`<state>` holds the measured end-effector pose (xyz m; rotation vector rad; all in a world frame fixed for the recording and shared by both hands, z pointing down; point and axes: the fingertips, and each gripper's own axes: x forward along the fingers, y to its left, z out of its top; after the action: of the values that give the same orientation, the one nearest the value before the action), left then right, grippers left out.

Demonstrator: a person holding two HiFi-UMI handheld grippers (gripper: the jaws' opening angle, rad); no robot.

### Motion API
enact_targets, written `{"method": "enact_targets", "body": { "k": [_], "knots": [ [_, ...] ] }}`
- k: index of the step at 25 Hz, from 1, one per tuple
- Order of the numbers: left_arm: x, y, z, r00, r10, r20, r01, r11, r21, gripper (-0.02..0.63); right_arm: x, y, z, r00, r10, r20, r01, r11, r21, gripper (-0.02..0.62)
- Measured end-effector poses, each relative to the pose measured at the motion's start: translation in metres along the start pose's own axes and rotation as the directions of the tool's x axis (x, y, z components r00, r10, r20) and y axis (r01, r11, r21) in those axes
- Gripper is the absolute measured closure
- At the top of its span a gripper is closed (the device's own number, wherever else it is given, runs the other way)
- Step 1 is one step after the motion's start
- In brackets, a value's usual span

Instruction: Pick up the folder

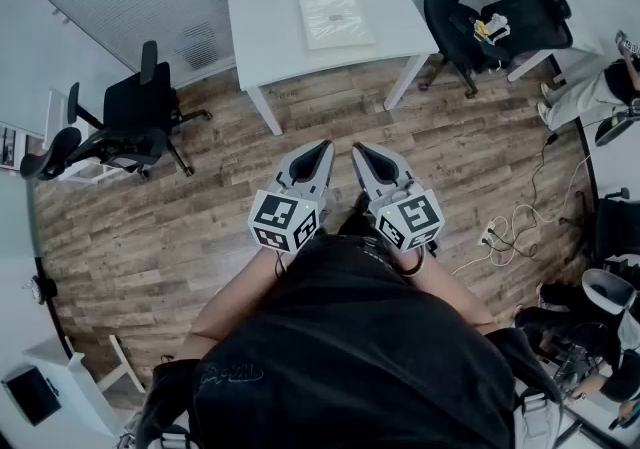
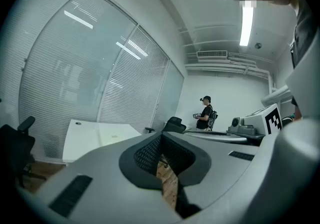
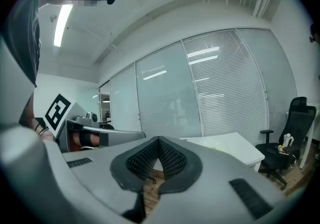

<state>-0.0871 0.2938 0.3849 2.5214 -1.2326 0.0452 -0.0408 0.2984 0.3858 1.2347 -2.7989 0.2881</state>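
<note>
On white table (image 1: pixel 268 32), folder (image 1: pixel 337 17), writing seemingly unreadable

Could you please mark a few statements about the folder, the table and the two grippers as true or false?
1. The folder lies flat on the white table. True.
2. The left gripper is shut on the folder. False: its jaws are together on nothing, and it is held near the person's body, well short of the table.
3. The right gripper has its jaws together and holds nothing. True.
4. No chair stands to the right of the table. False: in the head view a black chair stands at the table's right.
5. The floor is carpeted. False: it is wood planks.
</note>
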Motion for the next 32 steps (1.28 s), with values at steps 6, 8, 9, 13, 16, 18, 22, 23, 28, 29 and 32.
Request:
{"method": "enact_targets", "body": {
  "k": [6,8,9,13,16,18,22,23,28,29,32],
  "knots": [
    [0.027,0.001,0.009,0.999,0.019,0.026,-0.019,1.0,-0.002,0.594,0.003,-0.033,0.005,1.0,0.01,0.007,-0.01,1.0,0.002,0.575],
    [0.037,0.0,0.009,0.999,0.025,0.022,-0.025,1.0,-0.007,0.594,0.004,-0.042,0.006,1.0,0.018,0.006,-0.018,1.0,-0.001,0.575],
    [0.043,0.0,0.009,0.999,0.026,0.02,-0.026,1.0,-0.006,0.594,0.006,-0.047,0.007,1.0,0.026,0.006,-0.026,1.0,-0.003,0.575],
    [0.078,0.0,0.016,0.999,0.04,0.024,-0.04,0.999,-0.005,0.594,0.013,-0.075,0.012,0.997,0.073,0.004,-0.072,0.997,-0.015,0.575],
    [0.106,0.002,0.022,0.998,0.06,0.029,-0.059,0.998,-0.015,0.594,0.016,-0.104,0.021,0.996,0.091,0.016,-0.091,0.996,-0.021,0.574],
    [0.126,0.003,0.027,0.997,0.069,0.035,-0.068,0.997,-0.022,0.594,0.02,-0.125,0.027,0.995,0.1,0.02,-0.1,0.995,-0.026,0.574],
    [0.165,0.005,0.039,0.995,0.083,0.055,-0.082,0.996,-0.021,0.594,0.028,-0.165,0.036,0.993,0.115,0.02,-0.114,0.993,-0.033,0.574],
    [0.173,0.006,0.042,0.994,0.091,0.058,-0.09,0.996,-0.022,0.594,0.029,-0.174,0.037,0.993,0.118,0.018,-0.118,0.993,-0.03,0.574],
    [0.207,0.009,0.057,0.989,0.128,0.08,-0.127,0.992,-0.017,0.594,0.035,-0.211,0.047,0.989,0.15,0.01,-0.149,0.988,-0.033,0.574],
    [0.211,0.01,0.058,0.987,0.135,0.082,-0.134,0.991,-0.018,0.594,0.036,-0.217,0.048,0.988,0.154,0.01,-0.153,0.987,-0.037,0.574],
    [0.224,0.013,0.058,0.986,0.147,0.077,-0.146,0.989,-0.02,0.594,0.04,-0.231,0.052,0.986,0.166,0.015,-0.165,0.985,-0.044,0.574]
  ]
}}
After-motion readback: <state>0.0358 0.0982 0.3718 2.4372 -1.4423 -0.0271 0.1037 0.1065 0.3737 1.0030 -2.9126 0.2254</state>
